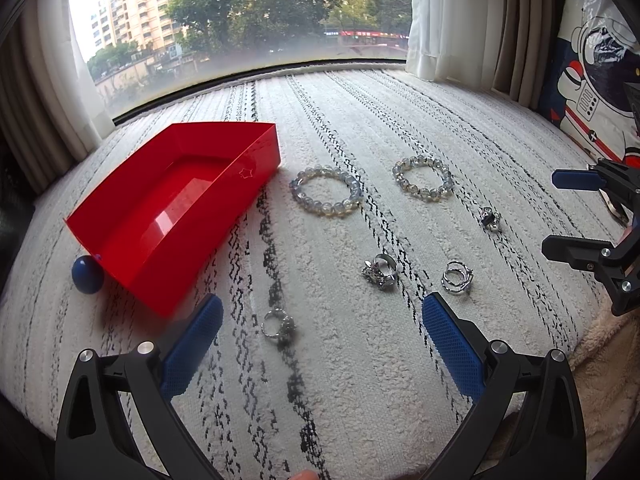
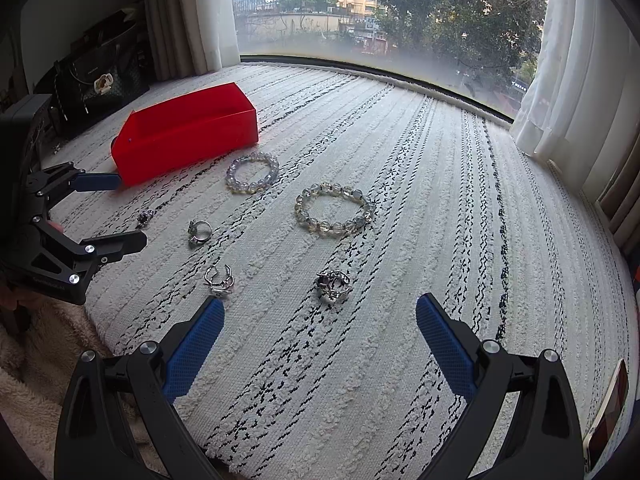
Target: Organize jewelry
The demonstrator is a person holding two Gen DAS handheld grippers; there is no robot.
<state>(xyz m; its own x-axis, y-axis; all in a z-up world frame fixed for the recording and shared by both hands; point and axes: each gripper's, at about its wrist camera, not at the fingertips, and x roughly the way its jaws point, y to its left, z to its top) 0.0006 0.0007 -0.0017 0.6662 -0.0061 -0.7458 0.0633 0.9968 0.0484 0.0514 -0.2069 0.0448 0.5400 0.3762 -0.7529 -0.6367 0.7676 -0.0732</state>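
An empty red box (image 1: pixel 176 216) lies on the white patterned cushion, also in the right wrist view (image 2: pixel 188 136). Two clear bead bracelets (image 1: pixel 326 190) (image 1: pixel 423 178) lie side by side right of it. Several silver rings lie nearer: one (image 1: pixel 278 326) between my left gripper's fingers, one (image 1: pixel 380 272), one (image 1: pixel 457 277) and one with a dark stone (image 1: pixel 491 219). My left gripper (image 1: pixel 322 312) is open and empty just above the cushion. My right gripper (image 2: pixel 320 312) is open and empty, near two rings (image 2: pixel 219 279) (image 2: pixel 332 284). It shows at the right edge of the left wrist view (image 1: pixel 560 212).
A blue ball (image 1: pixel 87 275) touches the box's near left corner. A window with white curtains (image 1: pixel 432 20) runs behind the cushion. An astronaut pillow (image 1: pixel 592 92) stands at the right. A black handbag (image 2: pixel 96 80) sits at the far left. A fluffy blanket (image 2: pixel 36 380) lies below the cushion's edge.
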